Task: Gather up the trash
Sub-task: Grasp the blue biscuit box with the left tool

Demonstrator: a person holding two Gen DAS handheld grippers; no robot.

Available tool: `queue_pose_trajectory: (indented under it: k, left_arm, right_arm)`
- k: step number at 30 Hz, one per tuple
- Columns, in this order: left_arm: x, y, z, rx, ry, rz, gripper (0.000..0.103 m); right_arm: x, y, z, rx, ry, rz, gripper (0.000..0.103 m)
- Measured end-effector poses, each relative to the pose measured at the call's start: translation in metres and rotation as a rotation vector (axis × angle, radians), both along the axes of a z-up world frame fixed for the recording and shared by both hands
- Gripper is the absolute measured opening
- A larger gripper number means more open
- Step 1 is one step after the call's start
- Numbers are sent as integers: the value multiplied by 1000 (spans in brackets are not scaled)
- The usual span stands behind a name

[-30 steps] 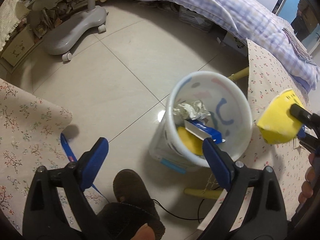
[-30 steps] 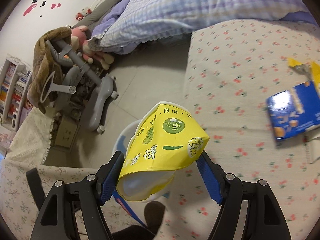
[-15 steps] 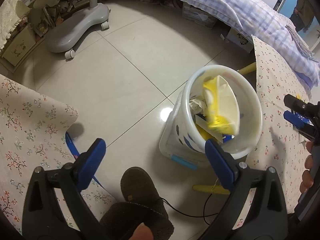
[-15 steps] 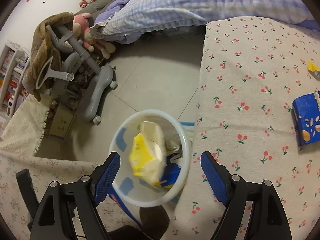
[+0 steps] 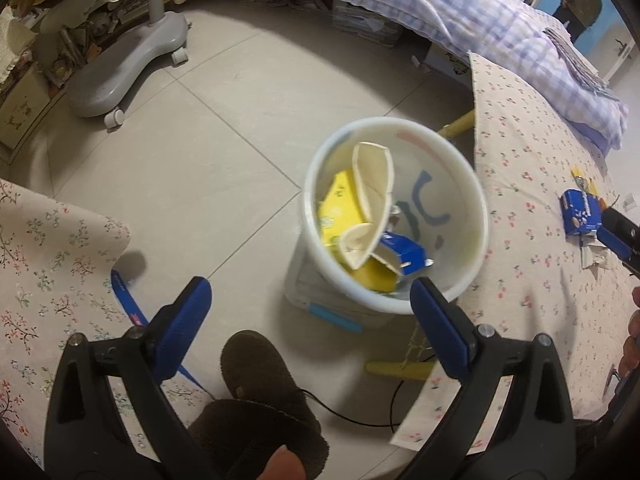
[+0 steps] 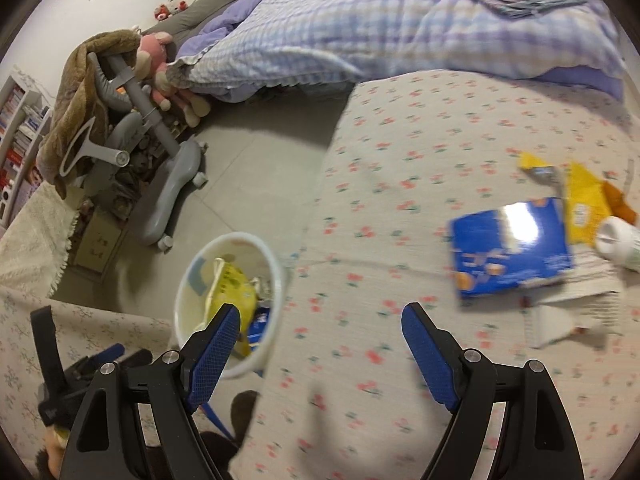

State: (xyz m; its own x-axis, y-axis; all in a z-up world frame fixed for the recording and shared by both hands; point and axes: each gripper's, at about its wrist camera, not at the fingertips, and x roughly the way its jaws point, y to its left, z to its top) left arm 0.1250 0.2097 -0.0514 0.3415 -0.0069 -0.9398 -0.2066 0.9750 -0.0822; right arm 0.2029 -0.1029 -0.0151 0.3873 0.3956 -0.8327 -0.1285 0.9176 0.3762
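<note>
Both the left gripper (image 5: pixel 310 312) and the right gripper (image 6: pixel 320 334) have fingers wide open, holding nothing, near the round white plastic bin (image 5: pixel 474 216) with the yellow carton (image 5: pixel 338 210) inside.

Bin (image 5: pixel 394 216) on floor (image 5: pixel 192 184) w/ cartons (image 5: pixel 360 216) inside; table (image 5: pixel 532 280) at its 3 o'clock, box (image 6: pixel 510 246) on table, bed (image 5: pixel 440 12) at 12.

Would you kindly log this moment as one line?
right tongs: open, empty | left tongs: open, empty | yellow carton: in bin | blue box: on tablecloth
</note>
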Motion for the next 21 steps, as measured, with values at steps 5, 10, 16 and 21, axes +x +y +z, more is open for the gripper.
queue_pose_trajectory:
  k: [5,10,16,21]
  left_arm:
    - [7,-24,3,-42,6,-27,99]
    - [15,-57,7,-39,5,-77,99]
    - [26,-97,7,-29,11,-133,99]
    - [36,-135,7,-30,18,-180,99]
  right_arm:
    - [-10,-48,7,-6,8,-67,85]
    - [-15,-91,6,-44,15,-131,85]
    - [-24,-134,2,-107,25,-169,85]
    - [-35,-172,-3,-133,36,-205,85]
